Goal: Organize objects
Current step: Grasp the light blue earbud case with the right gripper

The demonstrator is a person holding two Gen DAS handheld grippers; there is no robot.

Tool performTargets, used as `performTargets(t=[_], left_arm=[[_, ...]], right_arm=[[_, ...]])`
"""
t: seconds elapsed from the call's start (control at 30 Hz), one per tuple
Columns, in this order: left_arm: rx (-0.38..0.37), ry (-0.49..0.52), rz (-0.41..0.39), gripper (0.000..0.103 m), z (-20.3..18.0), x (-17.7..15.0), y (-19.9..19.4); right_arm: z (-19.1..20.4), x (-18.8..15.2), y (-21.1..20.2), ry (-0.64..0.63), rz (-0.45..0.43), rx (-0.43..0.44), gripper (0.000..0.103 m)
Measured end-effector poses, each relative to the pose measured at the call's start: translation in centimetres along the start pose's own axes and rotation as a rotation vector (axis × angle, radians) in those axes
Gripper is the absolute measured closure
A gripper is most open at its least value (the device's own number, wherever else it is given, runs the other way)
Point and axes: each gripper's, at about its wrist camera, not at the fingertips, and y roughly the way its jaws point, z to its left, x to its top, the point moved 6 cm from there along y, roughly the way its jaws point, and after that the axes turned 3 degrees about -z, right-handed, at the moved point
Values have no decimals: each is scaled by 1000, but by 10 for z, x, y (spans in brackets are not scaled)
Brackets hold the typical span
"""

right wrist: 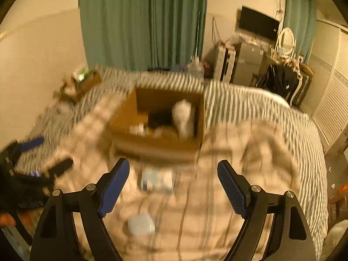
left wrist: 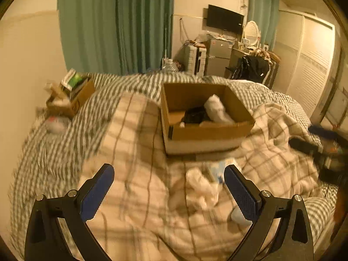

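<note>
A brown cardboard box [left wrist: 207, 128] at the centre of the frame holds a white bundle [left wrist: 217, 109] and a black item [left wrist: 194, 115]. Beneath it lies a cream blanket with brown check lines [left wrist: 139, 152], over grey-and-white striped bedding [left wrist: 71, 128]. Plain green curtains [left wrist: 115, 24] hang at upper left. Both grippers have black arms and blue pads [left wrist: 96, 192].

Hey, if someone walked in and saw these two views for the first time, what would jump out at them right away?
Probably the open brown cardboard box sitting mid-bed on the rumpled cream plaid blanket, with a white rolled bundle and something black inside. Next, the tall green curtains along the far wall behind the bed. In the foreground, each view shows an empty, wide-open hand-held gripper, left and right, above the blanket.
</note>
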Motion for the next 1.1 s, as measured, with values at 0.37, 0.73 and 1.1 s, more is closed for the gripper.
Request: performTargets(t=[0.37,0.73,1.1], left_arm=[[33,18,160,0,-2,-75,44],[61,18,194,0,1,-84,54],[17,19,195,0,-25,-67,63]], right_arm=[[31,-96,59,-42,202,87,20],[57,-115,80,-169,291,114,55],[11,-48,66,-49,153,73,57]])
